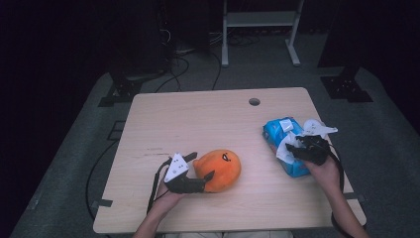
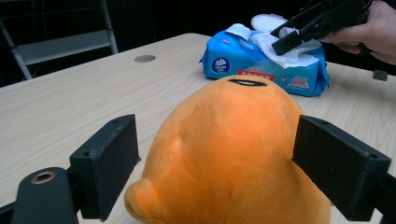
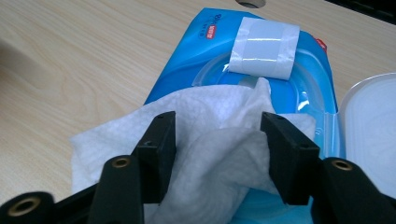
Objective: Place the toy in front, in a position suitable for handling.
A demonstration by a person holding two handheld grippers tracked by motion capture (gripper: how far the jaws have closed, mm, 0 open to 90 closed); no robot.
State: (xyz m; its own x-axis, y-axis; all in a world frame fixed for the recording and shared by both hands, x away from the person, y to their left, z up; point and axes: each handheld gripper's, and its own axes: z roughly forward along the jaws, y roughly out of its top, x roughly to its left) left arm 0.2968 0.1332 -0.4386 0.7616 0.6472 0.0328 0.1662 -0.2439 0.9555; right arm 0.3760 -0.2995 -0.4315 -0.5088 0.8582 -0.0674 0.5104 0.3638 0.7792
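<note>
An orange plush toy (image 1: 223,168) (image 2: 229,140) lies on the wooden table (image 1: 198,119) near the front. My left gripper (image 1: 202,165) (image 2: 217,135) straddles its left end, one pad against each side. At the right lies a blue pack of wet wipes (image 1: 273,131) (image 2: 233,65) (image 3: 205,46) with its white lid (image 1: 314,126) (image 3: 373,121) flipped open. A white wipe (image 1: 284,148) (image 2: 289,56) (image 3: 215,154) sticks up out of it in a loose bunch. My right gripper (image 1: 302,145) (image 2: 286,39) (image 3: 217,126) is down over the pack, jaws well apart with the wipe between them, not squeezed.
A round cable hole (image 1: 254,101) (image 2: 144,58) sits near the table's far edge. Beyond the table stand a white metal frame (image 1: 260,20) and dark stands, with cables on the grey floor. The pack lies close to the table's right edge.
</note>
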